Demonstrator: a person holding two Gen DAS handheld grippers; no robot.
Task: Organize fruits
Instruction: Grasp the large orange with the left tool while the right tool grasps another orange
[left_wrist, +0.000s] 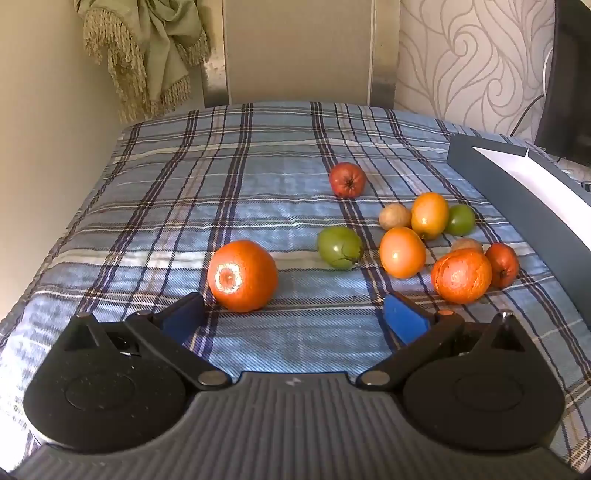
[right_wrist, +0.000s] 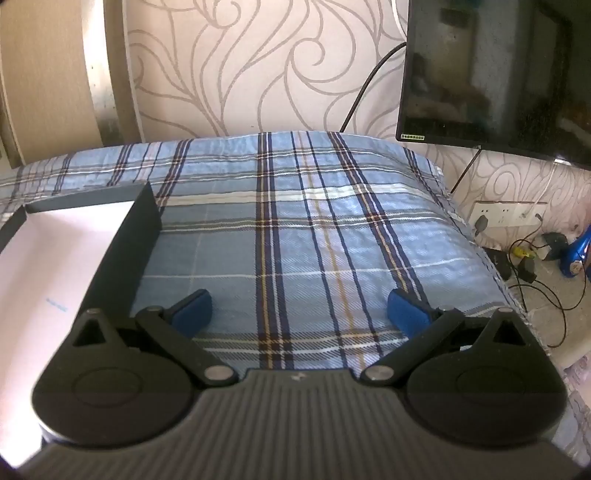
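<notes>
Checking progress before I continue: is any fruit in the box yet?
No, the box shows only its bare white floor; the fruits lie on the plaid cloth.

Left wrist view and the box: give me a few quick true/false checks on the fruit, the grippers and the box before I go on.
1. The left gripper is shut on an orange. False: its jaws are open and empty; the nearest orange lies on the plaid cloth just ahead of the left finger.
2. Two green fruits are on the cloth. True: one lies near the middle, another behind the cluster.
3. The box already holds fruit. False: the white inside that shows is bare.
4. The right gripper is open and holds nothing. True.
5. The red fruit touches the cluster. False: it lies apart, farther back.
</notes>
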